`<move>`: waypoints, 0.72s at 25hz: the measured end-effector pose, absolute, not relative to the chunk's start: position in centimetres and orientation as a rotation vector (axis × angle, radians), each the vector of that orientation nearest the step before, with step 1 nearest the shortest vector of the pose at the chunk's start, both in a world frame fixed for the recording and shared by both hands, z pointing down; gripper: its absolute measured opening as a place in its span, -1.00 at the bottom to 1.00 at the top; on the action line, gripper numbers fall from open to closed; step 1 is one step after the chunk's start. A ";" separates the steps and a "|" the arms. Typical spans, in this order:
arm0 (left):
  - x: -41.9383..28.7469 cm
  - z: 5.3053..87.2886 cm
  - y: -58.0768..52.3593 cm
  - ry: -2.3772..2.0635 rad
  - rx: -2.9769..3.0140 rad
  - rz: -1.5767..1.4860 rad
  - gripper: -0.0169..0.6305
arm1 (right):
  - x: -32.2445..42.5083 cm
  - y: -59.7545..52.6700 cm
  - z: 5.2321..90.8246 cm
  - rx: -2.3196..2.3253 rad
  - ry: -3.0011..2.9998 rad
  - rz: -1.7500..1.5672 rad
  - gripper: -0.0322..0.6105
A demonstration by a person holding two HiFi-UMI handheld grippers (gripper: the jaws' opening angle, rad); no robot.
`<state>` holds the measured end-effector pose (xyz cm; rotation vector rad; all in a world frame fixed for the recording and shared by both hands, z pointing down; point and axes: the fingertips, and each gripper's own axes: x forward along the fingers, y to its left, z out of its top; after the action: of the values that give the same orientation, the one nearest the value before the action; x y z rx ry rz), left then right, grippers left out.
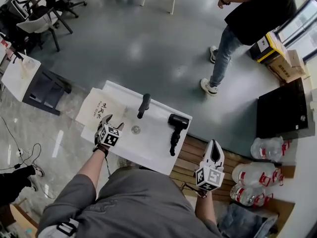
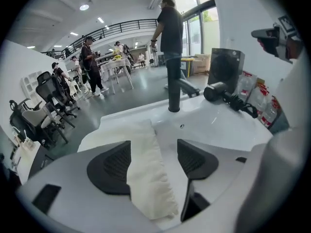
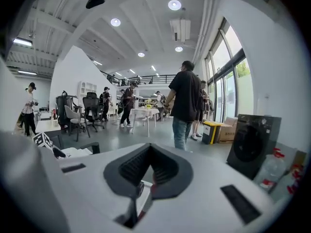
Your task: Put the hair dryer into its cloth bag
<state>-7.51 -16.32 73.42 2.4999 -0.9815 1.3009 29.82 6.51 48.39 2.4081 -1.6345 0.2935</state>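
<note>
The black hair dryer (image 1: 176,126) lies on the right part of a white washbasin top (image 1: 153,150), its cord trailing toward me. The cream cloth bag (image 1: 101,109) lies flat over the top's left end. My left gripper (image 1: 114,121) hovers just over the bag's near edge, jaws open. In the left gripper view the bag (image 2: 146,174) runs between the two dark pads (image 2: 112,166), and the hair dryer (image 2: 218,91) sits far right. My right gripper (image 1: 214,146) is off the basin's right side, near the dryer, shut and empty; its jaws (image 3: 148,178) meet.
A black faucet (image 1: 143,105) and a drain (image 1: 135,129) sit mid-basin. A person (image 1: 247,19) stands beyond. Water bottles (image 1: 257,180), a black appliance (image 1: 282,113) and boxes (image 1: 277,53) stand at the right, a wooden slatted platform (image 1: 190,155) under my right hand, office chairs (image 1: 44,14) far left.
</note>
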 end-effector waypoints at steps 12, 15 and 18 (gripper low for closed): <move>-8.2 79.7 -17.1 -1.014 2.348 1.570 0.00 | 32.1 8.6 48.9 2.426 -1.537 0.333 -0.89; -8.8 81.0 -17.4 -1.020 2.306 1.610 -0.01 | 32.2 8.5 49.0 2.417 -1.534 0.336 -0.89; -9.0 81.3 -17.7 -1.045 2.291 1.612 -0.10 | 32.3 8.4 49.2 2.412 -1.532 0.340 -0.89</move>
<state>-9.04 -17.71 81.32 2.2910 -1.0453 1.6117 32.30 8.45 49.21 2.4124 -1.5316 0.3398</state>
